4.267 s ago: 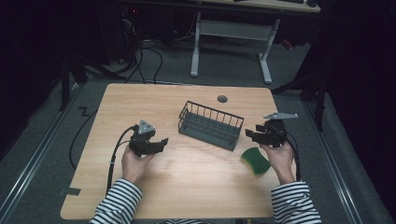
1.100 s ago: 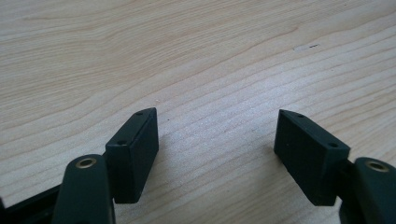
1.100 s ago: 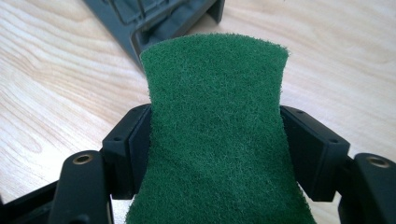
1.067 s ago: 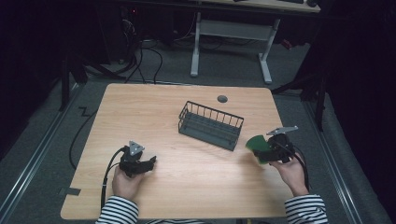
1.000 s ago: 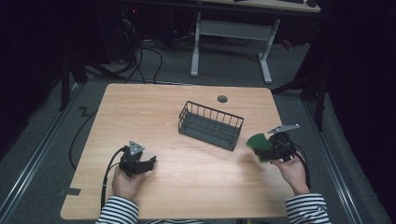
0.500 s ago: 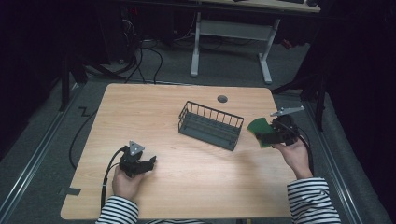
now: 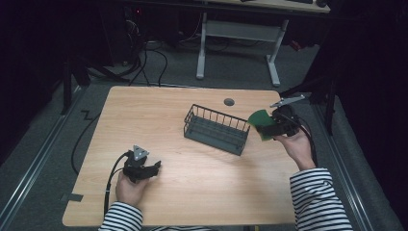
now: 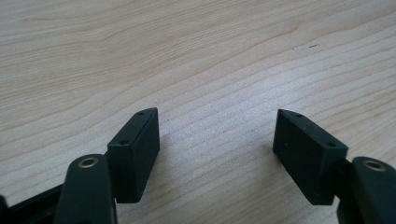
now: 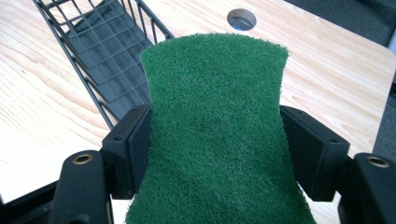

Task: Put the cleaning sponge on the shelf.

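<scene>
A green scouring sponge (image 7: pixel 260 121) is held above the table at the right end of a black wire basket (image 7: pixel 216 129), with my right gripper (image 7: pixel 270 126) shut on it. In the right gripper view the sponge (image 9: pixel 217 126) is squeezed between the two jaws, and the basket (image 9: pixel 107 51) lies beyond it to the left, nothing inside. My left gripper (image 7: pixel 153 168) rests low on the table at the front left. In the left gripper view its jaws stand wide apart over bare wood (image 8: pixel 215 74), so my left gripper (image 8: pixel 215 140) is open.
A round cable hole (image 7: pixel 229 102) sits in the wooden tabletop (image 7: pixel 144 115) behind the basket. A desk frame (image 7: pixel 240 33) and cables lie on the floor beyond the table's far edge. A cable (image 7: pixel 111 175) trails from the left gripper.
My right gripper has lifted the sponge off the table and carried it forward and left to the basket's right end. The left gripper drew back to the front left, then stayed still.
</scene>
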